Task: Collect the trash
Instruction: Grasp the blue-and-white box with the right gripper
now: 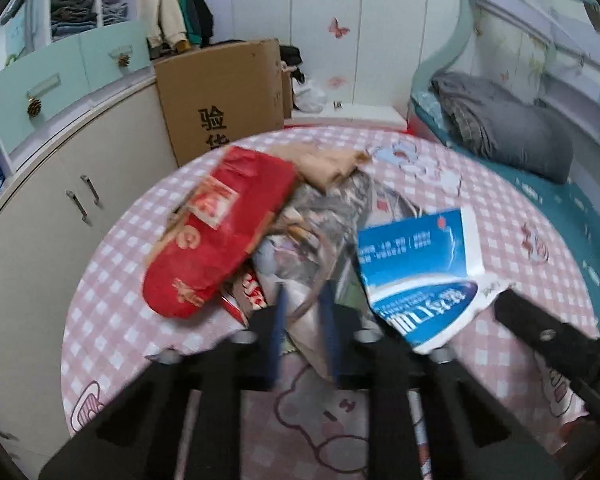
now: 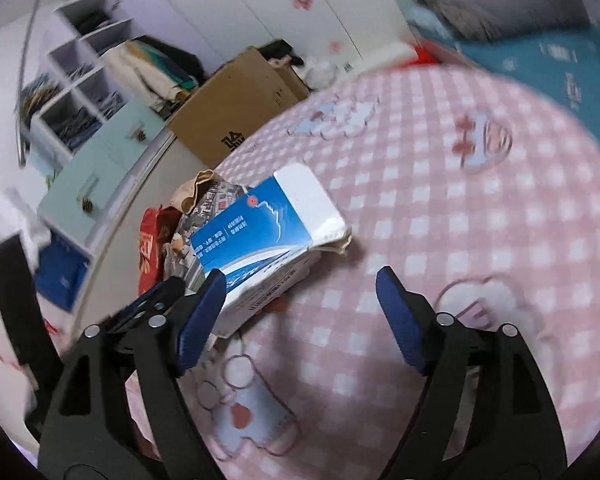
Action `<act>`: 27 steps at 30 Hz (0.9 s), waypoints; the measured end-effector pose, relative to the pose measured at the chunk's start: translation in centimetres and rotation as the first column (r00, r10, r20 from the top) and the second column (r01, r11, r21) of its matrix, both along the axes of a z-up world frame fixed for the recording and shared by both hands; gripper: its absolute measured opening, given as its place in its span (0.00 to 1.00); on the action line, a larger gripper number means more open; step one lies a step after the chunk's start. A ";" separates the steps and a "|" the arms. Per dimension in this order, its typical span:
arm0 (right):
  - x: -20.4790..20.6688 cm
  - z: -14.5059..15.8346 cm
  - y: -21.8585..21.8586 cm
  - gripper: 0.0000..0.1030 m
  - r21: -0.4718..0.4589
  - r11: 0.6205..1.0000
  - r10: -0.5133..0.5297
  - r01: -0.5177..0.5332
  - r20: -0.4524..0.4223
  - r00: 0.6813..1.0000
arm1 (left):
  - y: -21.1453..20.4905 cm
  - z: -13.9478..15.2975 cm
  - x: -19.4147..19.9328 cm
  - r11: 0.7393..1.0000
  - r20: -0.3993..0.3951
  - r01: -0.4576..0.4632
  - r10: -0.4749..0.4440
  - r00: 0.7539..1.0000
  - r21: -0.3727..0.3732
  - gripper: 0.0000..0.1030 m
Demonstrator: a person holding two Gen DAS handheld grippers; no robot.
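A heap of trash lies on the pink checked tablecloth (image 1: 112, 312): a red bag (image 1: 220, 232), crumpled brown paper (image 1: 328, 164), a grey printed wrapper (image 1: 328, 208) and a torn blue-and-white carton (image 1: 416, 264). My left gripper (image 1: 303, 312) is at the near edge of the heap, its blue pads pinched on a fold of the grey wrapper. My right gripper (image 2: 300, 304) stands open over the cloth with nothing between its fingers; its left finger (image 2: 204, 308) is right beside the carton (image 2: 260, 240). One right finger (image 1: 540, 332) shows beside the carton in the left wrist view.
A cardboard box (image 1: 220, 96) stands behind the table by a beige cabinet (image 1: 80, 200) with mint drawers (image 1: 60, 80). A bed with a folded grey blanket (image 1: 500, 120) runs along the right. White shelves (image 2: 80, 80) hold clothes.
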State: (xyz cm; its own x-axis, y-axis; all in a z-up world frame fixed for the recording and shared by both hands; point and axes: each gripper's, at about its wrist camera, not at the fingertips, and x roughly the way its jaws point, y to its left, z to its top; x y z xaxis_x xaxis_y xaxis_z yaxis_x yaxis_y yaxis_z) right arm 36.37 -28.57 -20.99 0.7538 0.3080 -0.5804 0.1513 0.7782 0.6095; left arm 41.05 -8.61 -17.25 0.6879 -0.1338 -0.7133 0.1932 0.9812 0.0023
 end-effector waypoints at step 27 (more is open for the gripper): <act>-2.8 3.7 3.8 0.17 -0.074 0.995 0.081 -0.071 0.154 0.985 | 7.2 5.1 -8.4 0.982 0.126 -0.065 0.088 0.988 -0.175 0.03</act>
